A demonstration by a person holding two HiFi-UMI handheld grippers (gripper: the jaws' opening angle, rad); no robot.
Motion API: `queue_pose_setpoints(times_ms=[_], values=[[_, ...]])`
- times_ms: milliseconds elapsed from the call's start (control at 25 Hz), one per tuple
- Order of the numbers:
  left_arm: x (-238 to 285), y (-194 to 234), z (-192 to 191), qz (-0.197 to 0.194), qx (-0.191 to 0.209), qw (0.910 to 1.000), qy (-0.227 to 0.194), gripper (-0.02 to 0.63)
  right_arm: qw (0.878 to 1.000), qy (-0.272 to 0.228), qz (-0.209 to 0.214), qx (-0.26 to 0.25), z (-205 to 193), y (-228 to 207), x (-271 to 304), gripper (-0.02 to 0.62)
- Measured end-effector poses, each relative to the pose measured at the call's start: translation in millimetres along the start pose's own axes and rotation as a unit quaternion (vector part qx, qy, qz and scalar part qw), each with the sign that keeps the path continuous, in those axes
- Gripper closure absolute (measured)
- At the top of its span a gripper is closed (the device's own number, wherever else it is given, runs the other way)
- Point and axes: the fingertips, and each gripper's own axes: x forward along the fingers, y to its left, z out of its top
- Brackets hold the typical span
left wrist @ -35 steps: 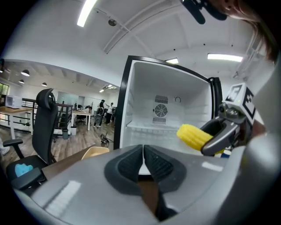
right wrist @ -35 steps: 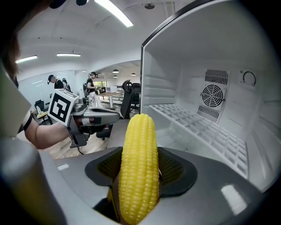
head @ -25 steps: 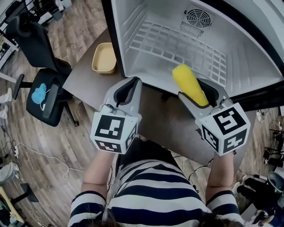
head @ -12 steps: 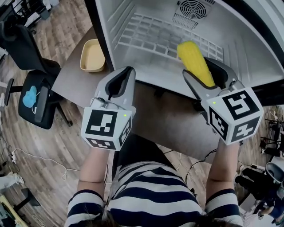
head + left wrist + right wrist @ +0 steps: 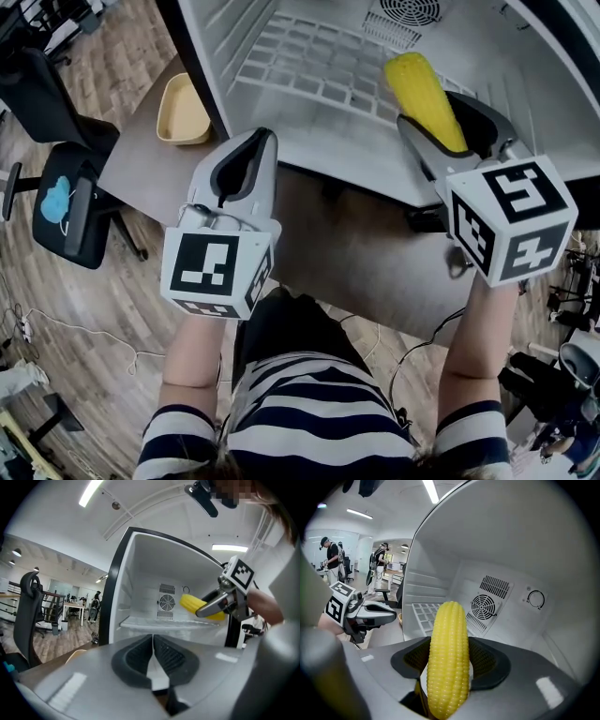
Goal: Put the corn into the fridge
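Note:
A yellow corn cob (image 5: 424,87) (image 5: 449,656) is clamped between the jaws of my right gripper (image 5: 448,117) (image 5: 451,660), its tip pointing into the open white fridge (image 5: 309,122). The cob reaches over the fridge's wire shelf (image 5: 319,70) (image 5: 423,612), below the round fan grille (image 5: 483,606). My left gripper (image 5: 242,167) (image 5: 153,656) is shut with nothing in it, held just outside the fridge's lower front edge, left of the corn. From the left gripper view the corn (image 5: 193,604) and the right gripper (image 5: 220,603) show at the fridge mouth.
A tan bowl (image 5: 183,111) sits on the brown table (image 5: 356,253) left of the fridge. A black office chair (image 5: 61,211) stands on the wood floor at far left. People stand in the office behind (image 5: 332,557).
My right gripper has carried the corn forward, farther over the wire shelf into the fridge. The left gripper stays shut and has shifted a little left and nearer.

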Motion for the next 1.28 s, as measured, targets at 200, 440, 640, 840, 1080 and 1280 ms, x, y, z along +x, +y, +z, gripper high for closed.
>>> queue_pose_setpoints(times_ms=[200,440,640,840,1080,1280], values=[[8,-4,-3,0.003,0.003,0.9999,-0.011,0.606,1.0,0.004,-0.007,-0.004,-4,-13,7,0.339],[14,0,-8,0.011,-0.003,0.9996,-0.027,0.606,1.0,0.009,-0.006,-0.019,-4,-15,21,0.339],[19,1,-9,0.011,0.005,0.9994,-0.034,0.606,1.0,0.015,-0.003,-0.021,-6,-23,38,0.339],[22,4,-11,0.017,0.007,0.9991,-0.037,0.606,0.999,0.028,0.003,-0.016,-13,-30,53,0.339],[25,4,-14,0.016,0.007,0.9993,-0.032,0.606,0.999,0.037,0.008,-0.004,-18,-35,65,0.339],[27,3,-15,0.016,0.004,0.9994,-0.029,0.606,0.999,0.034,0.005,0.002,-19,-38,67,0.339]])
